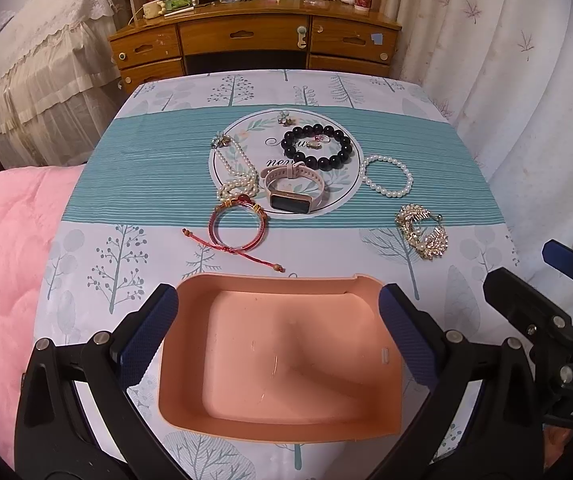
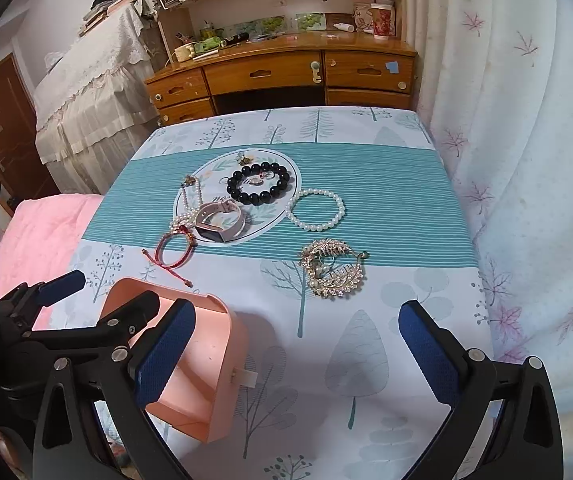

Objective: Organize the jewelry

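the left tongs [image 1: 278,340] stood spread around a smooth pink plastic tray [image 1: 282,416], pads apart from its walls. the right tongs [image 2: 296,344] gaped over printed cloth, a gold leaf-shaped hair comb [image 2: 332,268] beyond them.

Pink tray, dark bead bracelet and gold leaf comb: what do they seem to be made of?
Pink tray: probably matte moulded plastic, with smooth rounded walls and faint scratches on its floor. Dark bead bracelet: glossy black beads, stone or glass, I cannot tell which. Gold leaf comb: gold-toned metal, apparently set with sparkling stones and small pearls.
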The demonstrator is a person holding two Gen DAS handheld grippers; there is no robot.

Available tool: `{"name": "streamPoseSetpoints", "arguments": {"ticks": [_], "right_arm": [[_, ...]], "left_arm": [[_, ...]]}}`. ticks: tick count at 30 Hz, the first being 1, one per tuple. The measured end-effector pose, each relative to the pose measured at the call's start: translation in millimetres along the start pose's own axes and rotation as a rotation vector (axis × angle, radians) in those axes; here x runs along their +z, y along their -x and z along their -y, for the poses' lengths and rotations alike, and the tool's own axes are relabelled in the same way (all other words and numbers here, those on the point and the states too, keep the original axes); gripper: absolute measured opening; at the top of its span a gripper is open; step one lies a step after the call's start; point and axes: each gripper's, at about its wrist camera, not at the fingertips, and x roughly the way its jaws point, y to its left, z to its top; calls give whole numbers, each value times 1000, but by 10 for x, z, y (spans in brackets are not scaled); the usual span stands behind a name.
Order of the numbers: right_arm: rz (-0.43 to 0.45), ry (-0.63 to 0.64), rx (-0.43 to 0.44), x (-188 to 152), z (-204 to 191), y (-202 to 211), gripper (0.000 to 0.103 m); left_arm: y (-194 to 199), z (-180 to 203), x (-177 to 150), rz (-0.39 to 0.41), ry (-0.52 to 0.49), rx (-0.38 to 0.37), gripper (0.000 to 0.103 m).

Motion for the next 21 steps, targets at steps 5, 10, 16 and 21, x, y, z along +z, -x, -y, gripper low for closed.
{"name": "streamPoseSetpoints", "arguments": {"ticks": [5,10,16,21], "right_arm": [[-5,1,3,-2,-2,-21,103],[-4,1,3,-4,-4,-18,103],[7,9,-1,-26,-36,-3,103],[9,14,-9,-25,-41,20,103]], "left_arm": [[-7,-6,-17,-6,5,-5,99],[15,-9,-37,0,4,4,99],[21,-17,-36,4,12,-3,99],[14,-5,-35,0,11,1,99]]}}
